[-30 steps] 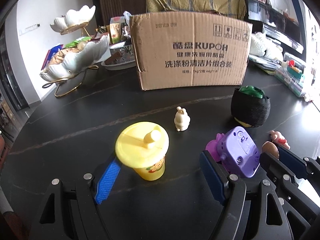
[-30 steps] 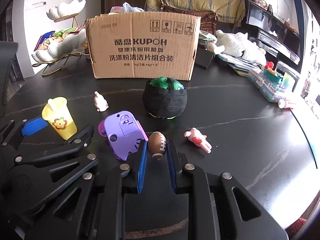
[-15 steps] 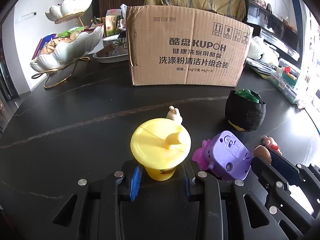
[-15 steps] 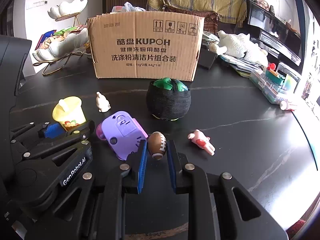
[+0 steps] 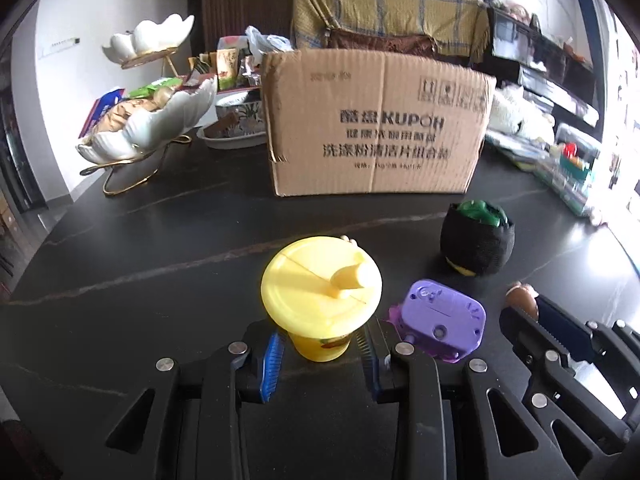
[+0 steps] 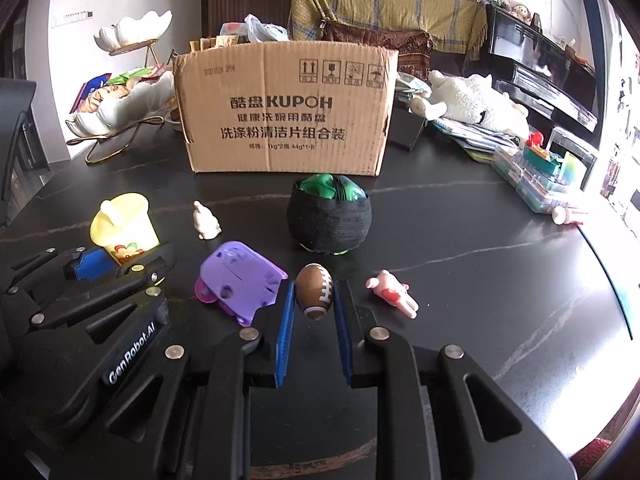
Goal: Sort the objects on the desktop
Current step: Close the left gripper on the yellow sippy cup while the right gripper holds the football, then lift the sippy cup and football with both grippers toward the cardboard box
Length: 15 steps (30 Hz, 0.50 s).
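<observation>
Two grippers are at work on the black stone-look tabletop (image 6: 480, 264). The left gripper (image 5: 322, 346) has its blue pads on either side of the yellow plastic spouted cup with a flower print (image 5: 320, 300), low on the body beneath the wide lid; the jaws stand narrowed around the cup. The right gripper (image 6: 314, 312) has its jaws drawn narrow on the small brown toy football with white laces (image 6: 315, 291), pressed at the ball's middle.

The cup looks light and stiff, with a smooth tapered wall that could slide downward out of a weak grip, so a hold just beneath the lid's overhang seems safer. The football looks light and perhaps a little squashy; its rounded sides could squirt out unless held across the widest part.

A purple plastic toy (image 6: 240, 284) lies between the two, and a brown cardboard box with printed lettering (image 6: 288, 112) stands open-topped behind, a likely place for sorted things.
</observation>
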### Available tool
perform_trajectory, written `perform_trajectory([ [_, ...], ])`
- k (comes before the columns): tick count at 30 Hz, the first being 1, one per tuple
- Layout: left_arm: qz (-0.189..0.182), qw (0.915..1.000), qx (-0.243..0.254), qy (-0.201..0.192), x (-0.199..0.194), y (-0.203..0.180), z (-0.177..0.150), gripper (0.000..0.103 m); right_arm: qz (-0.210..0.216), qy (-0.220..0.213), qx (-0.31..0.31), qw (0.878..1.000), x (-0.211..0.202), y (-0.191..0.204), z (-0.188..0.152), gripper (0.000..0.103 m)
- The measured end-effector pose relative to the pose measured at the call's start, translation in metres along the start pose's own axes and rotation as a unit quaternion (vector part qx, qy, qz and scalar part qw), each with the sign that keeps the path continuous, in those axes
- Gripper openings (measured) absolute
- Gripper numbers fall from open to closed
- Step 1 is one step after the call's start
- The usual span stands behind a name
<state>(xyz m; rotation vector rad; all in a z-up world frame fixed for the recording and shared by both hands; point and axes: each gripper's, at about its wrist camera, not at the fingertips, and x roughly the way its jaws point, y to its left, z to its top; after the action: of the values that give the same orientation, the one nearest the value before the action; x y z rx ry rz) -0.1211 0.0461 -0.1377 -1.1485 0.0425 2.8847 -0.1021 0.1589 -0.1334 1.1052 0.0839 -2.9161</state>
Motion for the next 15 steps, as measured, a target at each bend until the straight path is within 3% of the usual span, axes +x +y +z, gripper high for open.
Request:
perform_trajectory([
  [8, -0.001, 1.0, 0.0, 0.001, -0.012, 0.001, 0.004, 0.03, 0.009, -0.009, 0.012, 1.0, -0.01, -0.002, 0.007, 0.018],
  [15, 0.0, 0.9998, -0.001, -0.021, -0.034, 0.001, 0.012, 0.03, 0.019, -0.027, 0.02, 0.999, -0.025, -0.003, 0.016, 0.018],
])
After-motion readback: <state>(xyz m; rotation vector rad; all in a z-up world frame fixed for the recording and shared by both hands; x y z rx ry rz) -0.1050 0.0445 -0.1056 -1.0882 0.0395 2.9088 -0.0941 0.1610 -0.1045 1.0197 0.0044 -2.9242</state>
